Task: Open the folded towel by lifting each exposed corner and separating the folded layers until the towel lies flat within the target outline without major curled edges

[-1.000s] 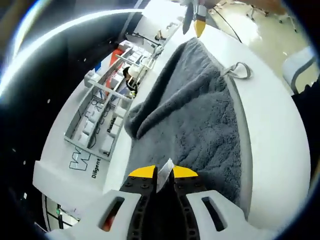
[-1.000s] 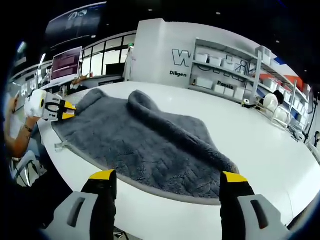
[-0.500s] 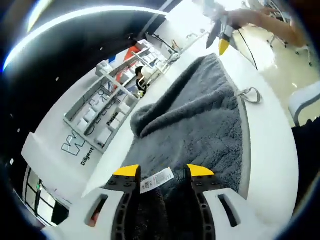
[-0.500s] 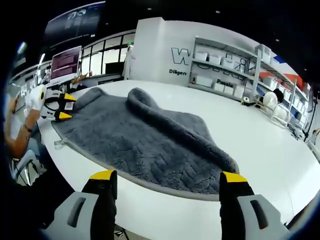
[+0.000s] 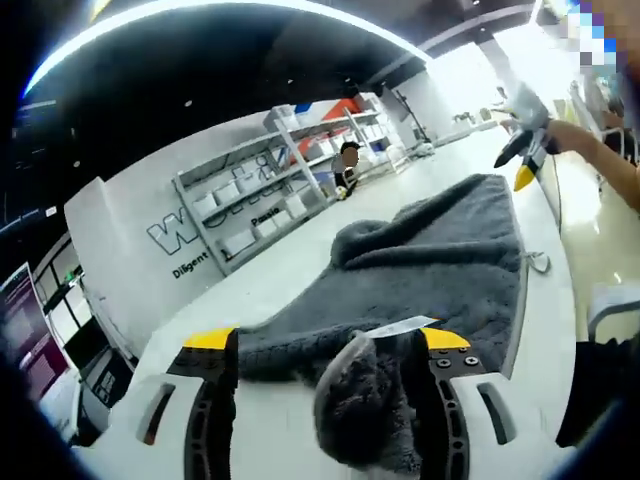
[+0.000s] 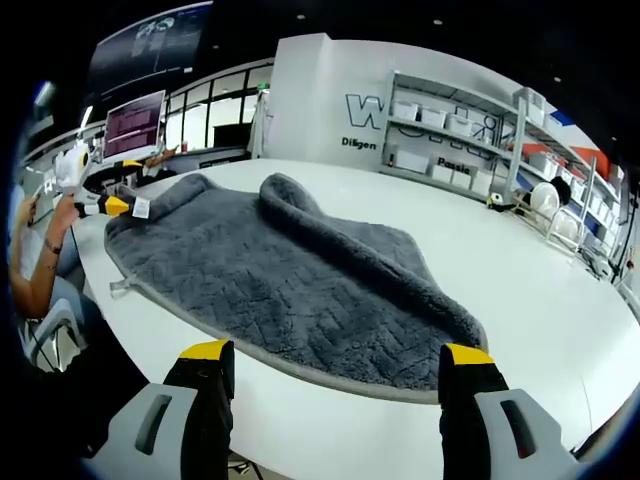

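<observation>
**Left corner being worked while the far fold is waiting**

In the left gripper view, the left gripper [image 5: 325, 345] is being held with its yellow-tipped jaws set wide, a bunched corner of the thick grey pile towel [image 5: 440, 270] sitting between them under a white care label [image 5: 400, 326]; whether the corner is being pinched or only draped there cannot be told. A second ago these jaws were nearly closed around the label, and half a second ago they were being opened — so the corner seems to have been let go or re-seated, not carried outward. The camera has also been swung upward, so the shelving [image 5: 290, 190] now stands upright in the view.

In the right gripper view, the right gripper [image 6: 330, 362] is being held just off the towel's near bound edge, jaws wide apart and empty, as in the earlier frames. The towel is lying across the white round table [image 6: 520, 260], mostly spread, with one long rolled fold [image 6: 330, 235] running from the far edge toward the near right corner. That fold is unchanged, so the task is judged unfinished — the roll remains to be opened.
</observation>
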